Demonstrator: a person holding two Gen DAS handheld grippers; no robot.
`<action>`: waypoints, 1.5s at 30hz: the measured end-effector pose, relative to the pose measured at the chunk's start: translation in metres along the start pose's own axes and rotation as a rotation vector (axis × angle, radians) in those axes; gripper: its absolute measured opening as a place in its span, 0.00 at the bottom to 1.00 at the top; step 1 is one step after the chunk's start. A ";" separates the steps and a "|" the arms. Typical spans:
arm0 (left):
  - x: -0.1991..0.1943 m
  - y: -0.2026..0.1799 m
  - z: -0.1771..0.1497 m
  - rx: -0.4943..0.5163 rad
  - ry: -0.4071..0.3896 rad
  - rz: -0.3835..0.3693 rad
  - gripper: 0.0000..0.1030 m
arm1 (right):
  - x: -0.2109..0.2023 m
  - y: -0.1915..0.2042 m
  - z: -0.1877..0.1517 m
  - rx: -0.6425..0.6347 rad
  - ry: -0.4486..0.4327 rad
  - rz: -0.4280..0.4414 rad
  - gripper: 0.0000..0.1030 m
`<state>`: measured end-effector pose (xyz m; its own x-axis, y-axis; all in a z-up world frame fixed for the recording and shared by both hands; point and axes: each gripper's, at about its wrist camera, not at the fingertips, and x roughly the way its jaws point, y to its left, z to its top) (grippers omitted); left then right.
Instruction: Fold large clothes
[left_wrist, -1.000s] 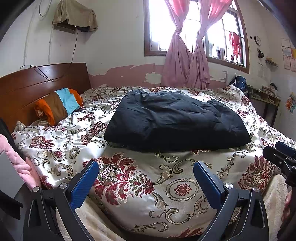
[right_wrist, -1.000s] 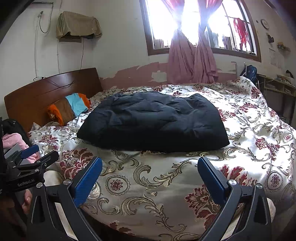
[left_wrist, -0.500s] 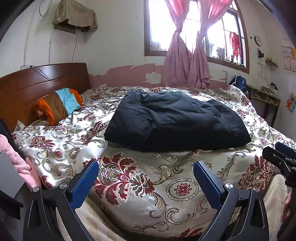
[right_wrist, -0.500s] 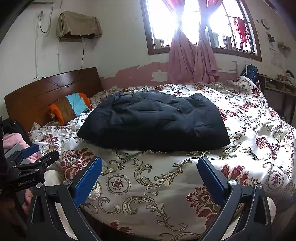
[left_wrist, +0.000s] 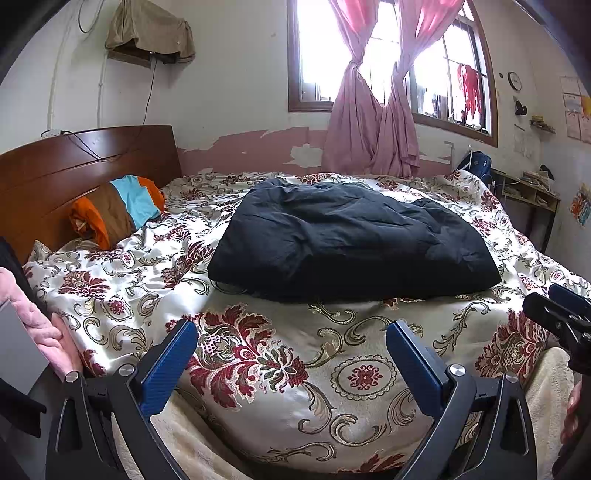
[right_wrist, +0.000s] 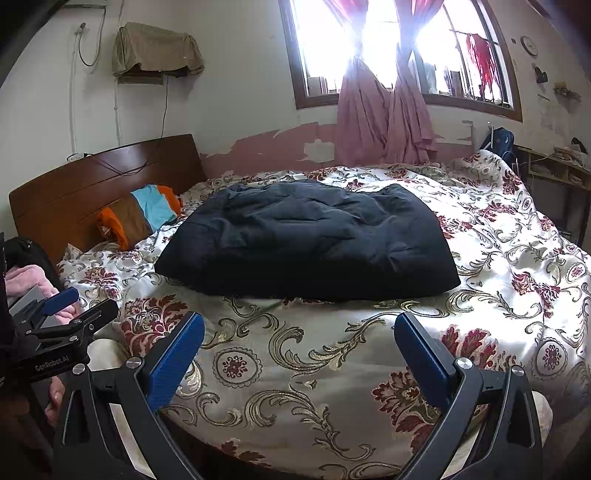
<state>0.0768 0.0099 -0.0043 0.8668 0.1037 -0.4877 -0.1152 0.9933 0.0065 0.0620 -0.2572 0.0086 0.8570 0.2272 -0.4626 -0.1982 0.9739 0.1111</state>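
Note:
A large black padded garment (left_wrist: 351, 243) lies folded in a puffy rectangle on the floral bedspread (left_wrist: 258, 362); it also shows in the right wrist view (right_wrist: 310, 243). My left gripper (left_wrist: 291, 354) is open and empty, held short of the bed's near edge, well clear of the garment. My right gripper (right_wrist: 299, 347) is open and empty, also near the bed's front edge. The right gripper shows at the right edge of the left wrist view (left_wrist: 557, 314), and the left gripper at the left edge of the right wrist view (right_wrist: 62, 317).
An orange, brown and blue striped pillow (left_wrist: 118, 210) lies by the wooden headboard (left_wrist: 74, 173). Pink curtains (left_wrist: 369, 129) hang at the window behind the bed. A desk (left_wrist: 528, 192) stands at the far right. Pink cloth (left_wrist: 33, 325) sits at the left.

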 end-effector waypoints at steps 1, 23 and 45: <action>0.000 0.000 0.000 0.000 0.000 0.000 1.00 | 0.000 -0.001 0.000 0.000 0.000 0.000 0.98; -0.005 -0.004 0.003 0.016 -0.008 -0.021 1.00 | 0.000 -0.002 -0.001 0.004 0.003 0.001 0.98; -0.004 -0.001 -0.001 0.018 -0.011 -0.007 1.00 | 0.003 0.000 -0.002 0.012 0.012 0.000 0.98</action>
<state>0.0730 0.0081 -0.0030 0.8728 0.0968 -0.4784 -0.1001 0.9948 0.0188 0.0634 -0.2563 0.0055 0.8510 0.2277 -0.4732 -0.1930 0.9737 0.1214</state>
